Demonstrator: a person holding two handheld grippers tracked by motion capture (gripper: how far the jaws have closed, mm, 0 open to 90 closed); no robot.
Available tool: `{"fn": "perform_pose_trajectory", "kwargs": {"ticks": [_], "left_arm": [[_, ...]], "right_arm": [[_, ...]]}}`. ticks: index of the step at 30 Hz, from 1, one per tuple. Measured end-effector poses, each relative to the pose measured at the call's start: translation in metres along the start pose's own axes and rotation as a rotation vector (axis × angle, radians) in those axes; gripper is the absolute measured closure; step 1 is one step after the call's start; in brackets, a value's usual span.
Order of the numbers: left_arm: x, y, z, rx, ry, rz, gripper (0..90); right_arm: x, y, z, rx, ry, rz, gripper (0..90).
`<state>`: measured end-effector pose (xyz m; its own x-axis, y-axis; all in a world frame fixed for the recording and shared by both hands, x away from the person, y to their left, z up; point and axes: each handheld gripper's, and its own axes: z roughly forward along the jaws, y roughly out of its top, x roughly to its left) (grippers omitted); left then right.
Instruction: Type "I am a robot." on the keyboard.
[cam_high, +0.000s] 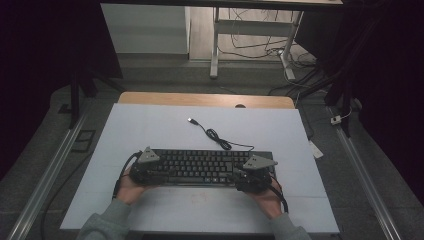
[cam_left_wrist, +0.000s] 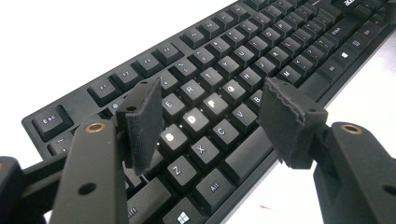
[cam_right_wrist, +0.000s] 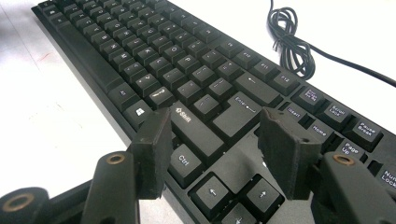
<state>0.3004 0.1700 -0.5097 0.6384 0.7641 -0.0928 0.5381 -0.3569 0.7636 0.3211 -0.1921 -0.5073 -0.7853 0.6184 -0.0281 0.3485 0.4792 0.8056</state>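
A black keyboard (cam_high: 200, 166) lies flat on the white table (cam_high: 150, 130), near its front. Its cable (cam_high: 218, 136) coils behind it and ends in a USB plug (cam_high: 191, 120). My left gripper (cam_high: 152, 171) sits at the keyboard's left end, held by a hand. In the left gripper view the left gripper (cam_left_wrist: 212, 109) stands open above the letter keys (cam_left_wrist: 219, 100), nothing between the pads. My right gripper (cam_high: 247, 174) is at the keyboard's right end. In the right gripper view the right gripper (cam_right_wrist: 217, 135) is open over the Shift and Enter keys (cam_right_wrist: 238, 109), the coiled cable (cam_right_wrist: 289, 44) beyond.
A wooden table edge (cam_high: 205, 99) shows past the white surface. Beyond it stand white desk legs (cam_high: 215, 55) with loose wires on the floor. Metal rails (cam_high: 47, 175) run along both sides of the table.
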Motion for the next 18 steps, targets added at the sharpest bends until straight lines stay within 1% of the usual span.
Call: {"fn": "perform_pose_trajectory", "kwargs": {"ticks": [3, 6, 9, 10, 13, 15, 18], "left_arm": [[0.000, 0.000, 0.000, 0.003, 0.001, 0.002, 39.4], [0.000, 0.000, 0.001, 0.005, 0.002, 0.004, 39.3], [0.000, 0.000, 0.001, 0.009, 0.002, 0.006, 39.1], [0.000, 0.000, 0.001, 0.010, 0.002, 0.007, 39.0], [-0.001, -0.001, 0.002, 0.012, 0.004, 0.012, 38.8], [-0.001, -0.001, 0.002, 0.016, 0.007, 0.015, 38.5], [0.000, -0.001, 0.002, 0.018, 0.010, 0.014, 38.2]], "right_arm": [[0.000, 0.001, -0.001, -0.002, -0.003, -0.001, 44.9], [0.000, 0.003, 0.000, -0.018, 0.003, 0.008, 44.9], [0.001, 0.006, 0.001, -0.028, 0.007, 0.006, 44.9], [0.002, 0.007, 0.001, -0.024, 0.003, 0.004, 44.9], [0.004, 0.012, 0.002, -0.035, 0.010, 0.008, 45.0], [0.005, 0.015, 0.005, -0.040, 0.010, 0.003, 45.0], [0.007, 0.020, 0.009, -0.036, 0.010, -0.002, 45.7]]}}
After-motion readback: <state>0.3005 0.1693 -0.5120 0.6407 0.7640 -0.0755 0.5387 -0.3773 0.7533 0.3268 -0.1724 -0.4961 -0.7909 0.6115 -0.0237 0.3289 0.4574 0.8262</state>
